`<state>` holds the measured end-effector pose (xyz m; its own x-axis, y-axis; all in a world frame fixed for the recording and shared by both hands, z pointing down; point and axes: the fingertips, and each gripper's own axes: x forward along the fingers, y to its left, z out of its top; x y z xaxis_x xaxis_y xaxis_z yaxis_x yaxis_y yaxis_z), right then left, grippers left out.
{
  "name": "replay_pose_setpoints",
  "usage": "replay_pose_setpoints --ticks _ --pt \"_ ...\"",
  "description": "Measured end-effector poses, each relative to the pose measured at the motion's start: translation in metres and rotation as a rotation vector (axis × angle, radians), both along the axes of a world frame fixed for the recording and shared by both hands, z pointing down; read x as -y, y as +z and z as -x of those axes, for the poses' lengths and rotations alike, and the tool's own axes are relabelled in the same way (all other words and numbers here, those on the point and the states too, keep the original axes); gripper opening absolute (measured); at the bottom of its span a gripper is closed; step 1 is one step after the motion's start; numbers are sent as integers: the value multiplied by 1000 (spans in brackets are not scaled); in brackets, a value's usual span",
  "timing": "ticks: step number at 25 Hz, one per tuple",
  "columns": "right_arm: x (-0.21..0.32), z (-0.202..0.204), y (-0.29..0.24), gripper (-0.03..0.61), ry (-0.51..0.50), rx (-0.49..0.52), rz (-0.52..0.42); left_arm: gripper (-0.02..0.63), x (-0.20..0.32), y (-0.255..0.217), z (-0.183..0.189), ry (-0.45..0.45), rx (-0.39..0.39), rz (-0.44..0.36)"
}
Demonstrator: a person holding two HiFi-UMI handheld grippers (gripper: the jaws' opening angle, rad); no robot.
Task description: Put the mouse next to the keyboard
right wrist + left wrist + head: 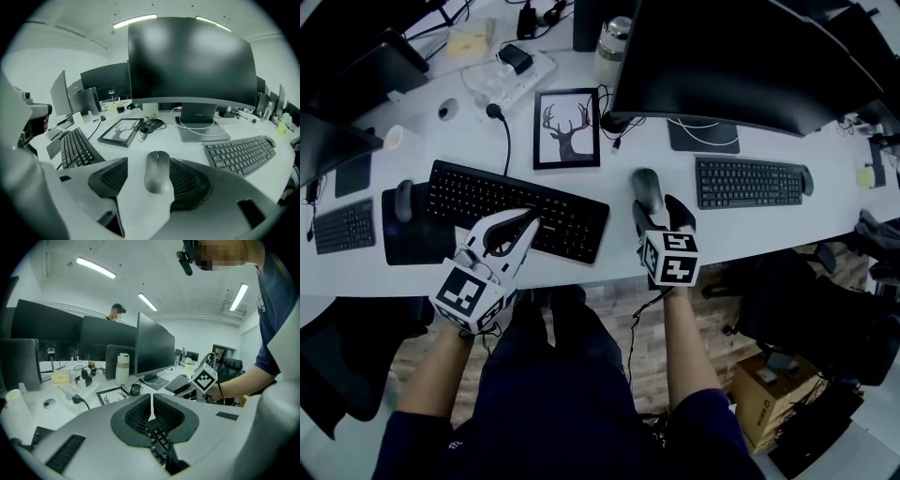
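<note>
The grey mouse point(647, 189) lies on the white desk point(619, 253), a short gap to the right of the black keyboard point(516, 208). My right gripper point(660, 214) stands open around the mouse's near end. In the right gripper view the mouse point(157, 171) sits between the pads, close against the right one and clear of the left one. My left gripper point(528, 223) hovers over the keyboard's front edge with its jaws shut on nothing. The left gripper point(151, 401) shows its pads pressed together above the keys point(157, 446).
A second, grey keyboard point(748, 181) lies to the right under the large monitor point(741, 56). A framed deer picture point(567, 128) and a bottle point(612, 37) stand behind. Another mouse point(403, 200) rests on a dark pad at the left. The desk's front edge runs just under both grippers.
</note>
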<state>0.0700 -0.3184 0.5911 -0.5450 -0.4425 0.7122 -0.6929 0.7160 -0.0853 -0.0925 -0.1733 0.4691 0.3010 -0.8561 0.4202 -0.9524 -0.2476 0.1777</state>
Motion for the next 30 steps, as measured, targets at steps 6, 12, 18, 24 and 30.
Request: replay_pose_setpoints --ticks 6,12,18,24,30 --pt "-18 -5 -22 281 33 20 -23 43 -8 -17 -2 32 6 -36" --pt "-37 -9 -47 279 56 40 -59 43 -23 -32 -1 52 13 -67" --pt "-58 -11 -72 274 73 62 -95 43 -39 -46 -1 73 18 -94" --pt "-79 -11 -94 266 84 83 -128 43 -54 -59 -2 93 20 -121" --pt "-96 -12 -117 253 98 110 -159 43 -64 -71 -3 106 23 -145"
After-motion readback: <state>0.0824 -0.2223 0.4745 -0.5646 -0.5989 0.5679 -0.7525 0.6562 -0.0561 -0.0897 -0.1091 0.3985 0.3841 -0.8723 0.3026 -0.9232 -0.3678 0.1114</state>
